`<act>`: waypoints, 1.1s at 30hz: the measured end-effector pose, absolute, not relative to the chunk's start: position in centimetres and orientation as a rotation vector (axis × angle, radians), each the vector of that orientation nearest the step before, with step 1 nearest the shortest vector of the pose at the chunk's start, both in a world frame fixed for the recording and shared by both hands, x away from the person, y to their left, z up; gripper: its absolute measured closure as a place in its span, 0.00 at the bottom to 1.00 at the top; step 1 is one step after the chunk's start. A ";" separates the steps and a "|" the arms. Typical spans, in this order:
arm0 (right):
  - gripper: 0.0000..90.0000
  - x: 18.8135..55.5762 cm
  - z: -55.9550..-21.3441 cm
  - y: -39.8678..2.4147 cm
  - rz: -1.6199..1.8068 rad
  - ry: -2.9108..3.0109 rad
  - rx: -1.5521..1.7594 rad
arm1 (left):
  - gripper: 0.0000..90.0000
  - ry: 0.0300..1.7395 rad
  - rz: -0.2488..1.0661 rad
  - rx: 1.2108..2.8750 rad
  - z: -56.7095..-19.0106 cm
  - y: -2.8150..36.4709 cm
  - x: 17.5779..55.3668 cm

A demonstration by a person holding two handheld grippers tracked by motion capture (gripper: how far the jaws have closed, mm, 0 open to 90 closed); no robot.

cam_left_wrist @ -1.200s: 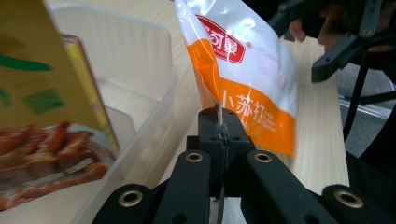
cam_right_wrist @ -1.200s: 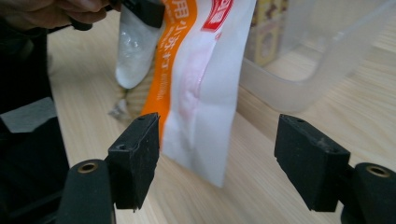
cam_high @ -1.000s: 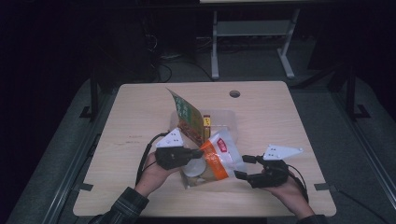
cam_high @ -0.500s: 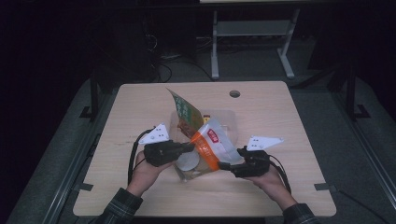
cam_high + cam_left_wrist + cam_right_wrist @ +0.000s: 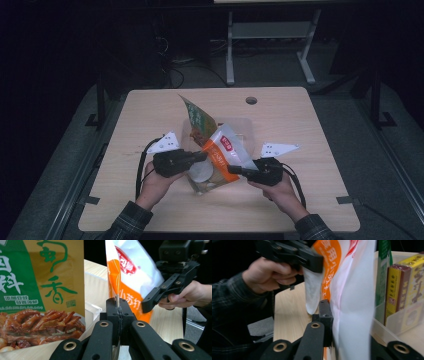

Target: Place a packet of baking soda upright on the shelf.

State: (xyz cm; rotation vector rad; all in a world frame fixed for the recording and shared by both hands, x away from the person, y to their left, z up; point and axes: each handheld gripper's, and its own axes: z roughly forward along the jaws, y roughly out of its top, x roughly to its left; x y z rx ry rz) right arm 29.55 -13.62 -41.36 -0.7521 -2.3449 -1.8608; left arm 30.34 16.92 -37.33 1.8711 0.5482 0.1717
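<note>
At inspection, the orange and white pouch [image 5: 225, 152] was held off the worktop [image 5: 310, 130] between both tools, just in front of the clear plastic bin [image 5: 245, 127] near the worktop's middle. The left tool [image 5: 200, 157] was pressed together on the pouch's edge; the left gripper view showed the thin seam [image 5: 117, 298] pinched between its jaws. The right tool [image 5: 235, 170] had just been closing and now pinched the opposite side of the pouch, the white film [image 5: 352, 315] lying against its visible jaw in the right gripper view. A green and gold sauce packet [image 5: 197, 120] stood tilted in the bin behind the pouch, and yellow boxes [image 5: 407, 285] stood upright in the same bin. A round pale lid [image 5: 202, 172] showed below the pouch.
</note>
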 end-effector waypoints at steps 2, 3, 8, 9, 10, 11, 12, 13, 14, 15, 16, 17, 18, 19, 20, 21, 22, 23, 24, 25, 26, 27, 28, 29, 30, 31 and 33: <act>1.00 29.4 -41.0 -13.7 -1.869 -2.367 -0.735 | 0.99 0.543 0.179 1.875 -37.4 16.8 30.3; 1.00 29.4 -40.8 -13.7 -1.876 -2.367 -0.728 | 0.99 0.541 0.185 1.881 -37.5 16.7 30.3; 1.00 28.9 -39.9 -13.8 -1.897 -2.401 -0.704 | 0.99 0.513 0.210 1.950 -38.3 15.8 30.0; 1.00 28.9 -39.7 -13.8 -1.907 -2.410 -0.693 | 0.99 0.508 0.210 1.964 -38.5 15.7 30.0; 1.00 28.8 -39.6 -13.8 -1.910 -2.415 -0.686 | 0.99 0.506 0.205 1.973 -38.7 15.5 30.0; 1.00 28.8 -39.4 -13.7 -1.914 -2.415 -0.676 | 0.99 0.502 0.200 1.987 -38.9 15.2 30.0; 1.00 28.7 -39.3 -13.7 -1.920 -2.406 -0.667 | 0.99 0.493 0.198 1.998 -39.0 14.9 29.9; 1.00 28.7 -39.1 -13.7 -1.923 -2.409 -0.661 | 0.99 0.490 0.193 2.002 -39.1 14.7 29.8; 1.00 28.6 -39.0 -13.7 -1.926 -2.412 -0.652 | 0.99 0.482 0.189 2.007 -39.2 14.5 29.7; 1.00 28.6 -38.9 -13.7 -1.940 -2.417 -0.641 | 0.98 0.478 0.183 2.009 -39.3 14.4 29.7; 1.00 28.5 -38.8 -13.8 -1.934 -2.416 -0.635 | 0.98 0.476 0.179 2.008 -39.3 14.3 29.7; 1.00 28.4 -38.7 -13.9 -1.940 -2.421 -0.634 | 0.98 0.474 0.172 2.008 -39.3 14.3 29.7; 1.00 28.3 -38.6 -14.1 -1.940 -2.429 -0.628 | 0.98 0.477 0.161 2.003 -39.3 14.4 29.7; 1.00 28.2 -38.5 -14.2 -1.940 -2.431 -0.623 | 0.97 0.477 0.146 1.996 -39.2 14.5 29.8; 1.00 28.1 -38.5 -14.4 -1.942 -2.436 -0.621 | 0.96 0.481 0.139 1.988 -39.2 14.5 29.8; 1.00 28.0 -38.4 -14.6 -1.938 -2.438 -0.626 | 0.94 0.483 0.136 1.986 -39.2 14.5 29.8; 1.00 27.9 -38.4 -14.8 -1.938 -2.444 -0.629 | 0.93 0.482 0.139 1.985 -39.2 14.5 29.8; 1.00 27.8 -38.4 -15.0 -1.936 -2.446 -0.635 | 0.91 0.482 0.146 1.986 -39.3 14.5 29.8; 1.00 27.7 -38.3 -15.1 -1.930 -2.459 -0.632 | 0.87 0.475 0.153 1.988 -39.3 14.4 29.8; 1.00 27.5 -38.3 -15.2 -1.926 -2.465 -0.635 | 0.84 0.471 0.161 2.001 -39.4 14.3 29.8; 1.00 27.3 -38.2 -15.3 -1.921 -2.473 -0.627 | 0.81 0.468 0.167 2.007 -39.4 14.2 29.7; 1.00 27.2 -38.2 -15.4 -1.919 -2.481 -0.627 | 0.78 0.465 0.176 2.013 -39.5 14.2 29.7; 1.00 27.1 -38.1 -15.5 -1.919 -2.484 -0.629 | 0.75 0.466 0.182 2.014 -39.5 14.1 29.7; 1.00 27.1 -38.1 -15.7 -1.919 -2.480 -0.628 | 0.73 0.467 0.186 2.015 -39.5 14.1 29.7; 1.00 27.0 -38.1 -15.8 -1.925 -2.478 -0.634 | 0.70 0.469 0.190 2.019 -39.5 14.1 29.7; 1.00 27.0 -38.1 -16.1 -1.924 -2.484 -0.633 | 0.67 0.471 0.189 2.022 -39.5 14.1 29.7; 1.00 26.9 -38.0 -16.5 -1.921 -2.494 -0.642 | 0.64 0.473 0.193 2.032 -39.5 14.3 29.7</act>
